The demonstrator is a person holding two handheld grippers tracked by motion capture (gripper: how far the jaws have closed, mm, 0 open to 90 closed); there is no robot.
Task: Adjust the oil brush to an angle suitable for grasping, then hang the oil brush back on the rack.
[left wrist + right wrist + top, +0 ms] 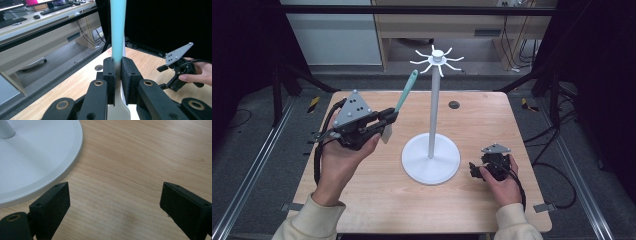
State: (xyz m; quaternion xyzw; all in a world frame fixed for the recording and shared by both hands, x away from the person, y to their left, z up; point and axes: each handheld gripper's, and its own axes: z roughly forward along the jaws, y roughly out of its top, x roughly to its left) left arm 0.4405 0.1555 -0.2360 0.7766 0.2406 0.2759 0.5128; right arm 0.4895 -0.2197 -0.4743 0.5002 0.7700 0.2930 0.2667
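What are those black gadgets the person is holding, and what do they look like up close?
They are two hand-held grippers, the left gripper and the right gripper. Both are black, built from jointed bars with brass-coloured pivot rings, ending in two flat jaws faced with rough black padding. Each carries a grey three-cornered plate with small dark holes on top and trails a black cable. The person wears cream-coloured sleeves.

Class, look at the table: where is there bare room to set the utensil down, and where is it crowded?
Free: near edge of the table between the hands, and the far right corner. Crowded: the middle, around the stand, with the right gripper beside its base.
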